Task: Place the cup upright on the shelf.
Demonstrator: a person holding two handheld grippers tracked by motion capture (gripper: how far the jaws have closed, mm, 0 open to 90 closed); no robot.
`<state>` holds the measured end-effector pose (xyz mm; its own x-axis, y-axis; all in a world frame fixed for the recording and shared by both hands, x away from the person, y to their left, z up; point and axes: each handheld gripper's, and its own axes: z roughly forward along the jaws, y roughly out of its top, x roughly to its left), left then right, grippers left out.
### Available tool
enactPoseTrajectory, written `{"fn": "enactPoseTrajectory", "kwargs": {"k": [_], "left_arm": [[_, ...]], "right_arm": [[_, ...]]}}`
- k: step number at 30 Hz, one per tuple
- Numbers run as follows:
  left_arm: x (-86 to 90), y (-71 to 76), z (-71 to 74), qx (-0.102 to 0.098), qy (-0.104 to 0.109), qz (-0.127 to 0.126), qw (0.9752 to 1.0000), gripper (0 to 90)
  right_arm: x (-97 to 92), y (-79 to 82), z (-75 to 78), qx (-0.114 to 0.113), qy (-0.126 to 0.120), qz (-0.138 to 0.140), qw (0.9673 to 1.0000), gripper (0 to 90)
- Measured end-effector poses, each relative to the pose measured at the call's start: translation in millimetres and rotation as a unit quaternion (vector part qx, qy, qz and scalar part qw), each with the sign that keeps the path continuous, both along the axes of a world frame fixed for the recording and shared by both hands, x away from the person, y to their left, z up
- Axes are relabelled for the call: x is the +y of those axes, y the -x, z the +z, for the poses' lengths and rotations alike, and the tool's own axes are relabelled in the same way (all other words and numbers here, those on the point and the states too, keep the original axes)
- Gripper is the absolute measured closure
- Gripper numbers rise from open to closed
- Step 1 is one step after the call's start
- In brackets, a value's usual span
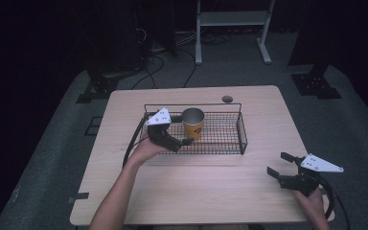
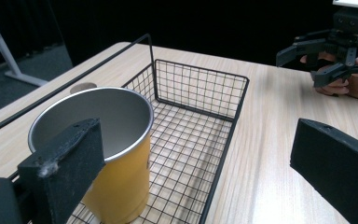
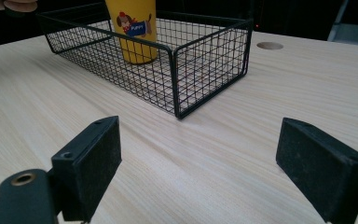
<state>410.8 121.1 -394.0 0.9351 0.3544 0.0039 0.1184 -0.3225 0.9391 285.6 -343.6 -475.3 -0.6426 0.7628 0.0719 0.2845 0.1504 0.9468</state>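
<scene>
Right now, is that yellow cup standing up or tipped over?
Upright: the yellow cup stands on its base in the wire basket, open mouth up.

Pretty dim overall: the room around the pale wooden table (image 1: pixel 196 191) goes near black from 9 round to 3 o'clock. Soft overhead light, faint shadows. The close black foam-padded jaws look slightly soft, with mild grain everywhere.
</scene>
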Motion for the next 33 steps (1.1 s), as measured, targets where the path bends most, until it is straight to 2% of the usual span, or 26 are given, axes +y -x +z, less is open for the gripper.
{"fn": "enactPoseTrajectory", "kwargs": {"k": [14,17,19,26,33], "left_arm": [[7.3,13.8,-8.9,0.001,0.005,0.002,1.0,1.9],[7.6,16.9,-8.8,0.004,-0.001,-0.002,1.0,1.9],[8.6,20.4,-9.1,-0.004,0.007,-0.002,1.0,1.9],[12.3,29.2,-12.0,0.0,0.001,-0.005,1.0,1.9],[13.7,39.1,-10.3,-0.01,0.012,-0.01,0.9998,1.9]], "right_arm": [[0.0,0.0,0.0,0.0,0.0,0.0,1.0,13.0],[0.1,0.0,-0.1,0.0,0.001,0.0,1.0,13.0],[0.1,0.1,-0.1,0.0,0.001,0.0,1.0,13.0],[0.2,0.1,-0.1,0.0,0.001,0.001,1.0,13.0],[0.4,0.1,-0.1,0.0,0.002,0.001,1.0,12.9]]}}
